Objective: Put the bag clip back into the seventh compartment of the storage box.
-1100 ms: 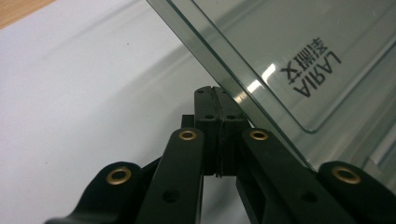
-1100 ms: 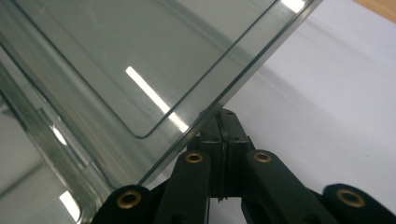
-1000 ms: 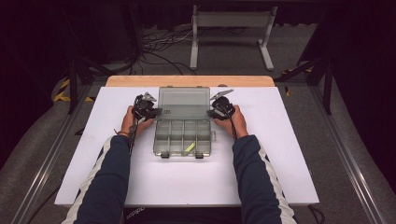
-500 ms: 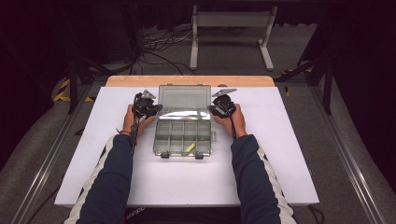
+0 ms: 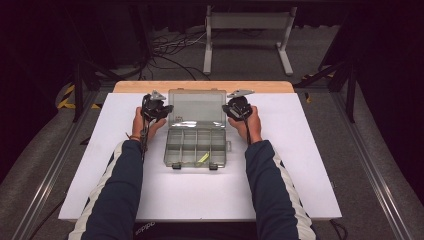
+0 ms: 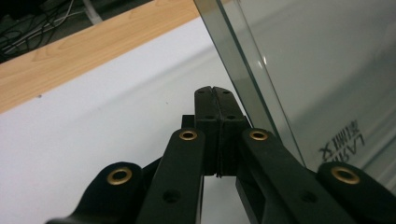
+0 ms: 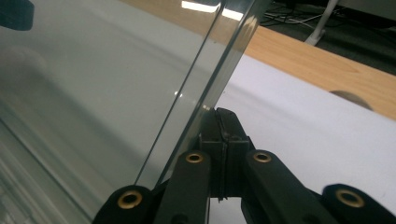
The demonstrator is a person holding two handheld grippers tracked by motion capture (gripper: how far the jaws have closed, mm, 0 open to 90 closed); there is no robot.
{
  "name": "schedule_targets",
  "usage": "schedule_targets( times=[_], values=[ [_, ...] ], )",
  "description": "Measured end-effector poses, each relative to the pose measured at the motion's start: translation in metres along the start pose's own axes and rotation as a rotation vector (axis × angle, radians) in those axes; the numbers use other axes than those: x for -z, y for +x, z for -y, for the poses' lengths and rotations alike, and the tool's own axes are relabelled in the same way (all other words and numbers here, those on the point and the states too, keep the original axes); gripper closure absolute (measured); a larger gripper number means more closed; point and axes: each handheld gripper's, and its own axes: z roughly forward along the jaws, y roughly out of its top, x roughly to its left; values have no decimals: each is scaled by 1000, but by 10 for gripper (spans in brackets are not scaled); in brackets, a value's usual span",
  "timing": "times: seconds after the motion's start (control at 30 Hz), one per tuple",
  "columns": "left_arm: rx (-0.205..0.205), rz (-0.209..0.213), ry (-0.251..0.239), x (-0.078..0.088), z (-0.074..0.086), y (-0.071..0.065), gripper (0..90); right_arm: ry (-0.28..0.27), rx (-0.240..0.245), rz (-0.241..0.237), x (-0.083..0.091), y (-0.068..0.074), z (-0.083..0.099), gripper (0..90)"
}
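- Nothing much moves since the earlier picture; both hands stay beside the clear grey plastic compartment box (image 5: pixel 196 145) on the white table (image 5: pixel 300 165).
- Left gripper (image 6: pixel 215 92): jaws closed, empty, by the raised lid (image 5: pixel 196 106).
- Right gripper (image 7: pixel 219 114): same, at the lid's other edge.

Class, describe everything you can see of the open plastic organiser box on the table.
The box is clear, grey-tinted plastic, its lid raised behind the tray. Dividers split the tray into small compartments; one near the front holds a yellow piece. Two dark latches sit on the front edge. It rests mid-table on the white top. The shut left gripper and right gripper flank the lid's side edges.
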Motion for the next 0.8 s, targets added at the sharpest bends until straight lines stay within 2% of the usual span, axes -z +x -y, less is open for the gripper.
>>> schedule_targets(
  times=[0.13, 0.17, 0.27, 0.33, 0.5, 0.73, 0.8],
  values=[
    [13, -11, -23, 4, -5, 1, 897, -24, -1, 10, 2, 0, -5, 900],
    [17, -17, -29, 5, -7, 1, 897, -31, 1, 26, 4, 1, -7, 900],
    [16, -32, -41, 10, -12, 2, 898, -60, -14, 34, 8, 1, -12, 900],
    [23, -42, -52, 12, -15, 1, 897, -61, -5, 41, 10, 2, -16, 900],
    [8, -53, -60, 19, -20, -1, 898, -89, 12, 62, 19, 5, -23, 900],
    [-22, -63, -58, 29, -26, -4, 898, -100, 17, 71, 29, 8, -29, 900],
    [-15, -57, -65, 32, -26, -6, 898, -105, 18, 72, 32, 9, -30, 900]
  ],
)
